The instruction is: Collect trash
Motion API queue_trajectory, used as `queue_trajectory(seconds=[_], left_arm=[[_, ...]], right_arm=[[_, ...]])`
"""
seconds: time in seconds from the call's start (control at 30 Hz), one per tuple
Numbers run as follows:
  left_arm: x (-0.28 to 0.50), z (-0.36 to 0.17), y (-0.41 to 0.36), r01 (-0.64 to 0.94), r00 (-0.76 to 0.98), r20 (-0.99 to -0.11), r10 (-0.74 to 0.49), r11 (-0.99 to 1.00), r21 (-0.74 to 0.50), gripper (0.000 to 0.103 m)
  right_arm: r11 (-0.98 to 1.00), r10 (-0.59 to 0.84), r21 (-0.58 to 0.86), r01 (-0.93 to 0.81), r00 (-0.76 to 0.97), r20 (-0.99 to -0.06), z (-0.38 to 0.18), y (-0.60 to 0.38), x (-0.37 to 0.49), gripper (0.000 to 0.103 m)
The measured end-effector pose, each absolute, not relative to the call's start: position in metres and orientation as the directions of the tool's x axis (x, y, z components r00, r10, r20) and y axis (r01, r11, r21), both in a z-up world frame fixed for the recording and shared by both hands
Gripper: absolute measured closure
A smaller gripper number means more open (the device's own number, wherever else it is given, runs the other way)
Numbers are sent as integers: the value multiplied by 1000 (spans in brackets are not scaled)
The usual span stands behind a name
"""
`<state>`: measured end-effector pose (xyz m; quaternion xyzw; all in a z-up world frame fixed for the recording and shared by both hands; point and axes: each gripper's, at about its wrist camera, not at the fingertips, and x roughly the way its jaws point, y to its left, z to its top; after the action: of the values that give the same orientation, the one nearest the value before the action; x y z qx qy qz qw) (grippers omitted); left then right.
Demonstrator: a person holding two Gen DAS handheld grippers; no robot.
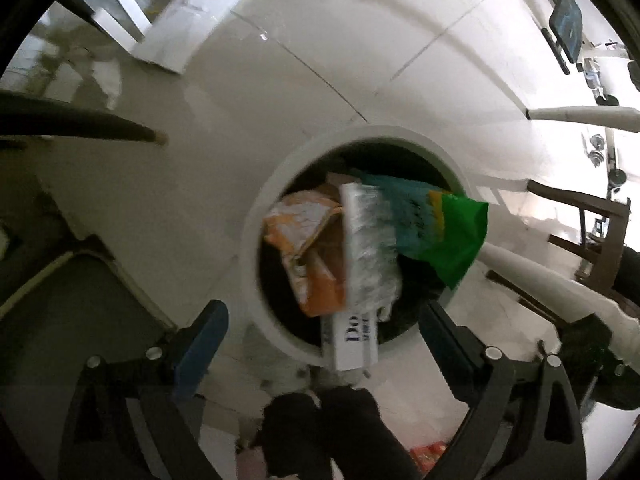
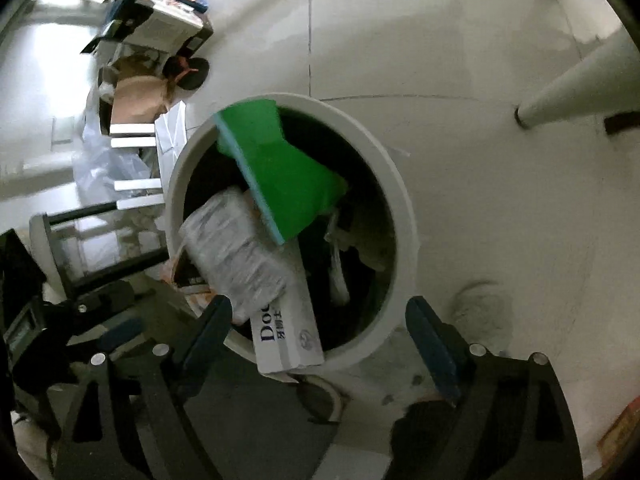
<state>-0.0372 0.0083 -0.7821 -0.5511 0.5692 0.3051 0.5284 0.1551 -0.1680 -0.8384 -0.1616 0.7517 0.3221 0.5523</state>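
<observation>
A round white trash bin (image 1: 276,184) stands on the pale floor and shows from above in both views (image 2: 404,216). It holds a green bag (image 1: 444,224) (image 2: 288,176), a white box with blue lettering (image 1: 354,336) (image 2: 288,332), a silvery plastic-wrapped pack (image 1: 370,248) (image 2: 236,248) and an orange wrapper (image 1: 312,248). My left gripper (image 1: 320,340) is open and empty above the bin's near rim. My right gripper (image 2: 320,324) is open and empty above the same rim.
White table legs (image 1: 580,114) (image 2: 576,84) and a brown wooden chair (image 1: 592,232) stand to the right. Cardboard and boxes (image 2: 140,96) lie at the far left, with a white sheet (image 1: 192,24) on the floor. A dark-clad foot (image 1: 320,420) is below the grippers.
</observation>
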Motion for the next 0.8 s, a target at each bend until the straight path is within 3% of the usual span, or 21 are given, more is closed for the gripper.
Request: queue_trajectory(seconds=[0.07, 0.17, 0.27, 0.5, 0.8], left_arm=[[-40, -763, 4, -953, 97, -971, -218, 263, -154, 6], [-41, -726, -9, -936, -4, -995, -96, 352, -30, 6], [-44, -694, -25, -915, -54, -997, -49, 403, 30, 6], [-35, -612, -59, -883, -71, -996, -46, 468, 41, 6], [-24, -464, -64, -847, 11, -999, -47, 530, -35, 6]], right_arm=[[694, 76, 237, -680, -258, -963, -818, -166, 150, 2], [630, 30, 132, -765, -145, -989, -784, -165, 139, 2], [604, 5, 60, -794, -72, -997, -750, -166, 134, 2], [580, -3, 18, -814, -24, -1000, -654, -179, 132, 2], [607, 89, 141, -782, -109, -990, -477, -199, 139, 1]])
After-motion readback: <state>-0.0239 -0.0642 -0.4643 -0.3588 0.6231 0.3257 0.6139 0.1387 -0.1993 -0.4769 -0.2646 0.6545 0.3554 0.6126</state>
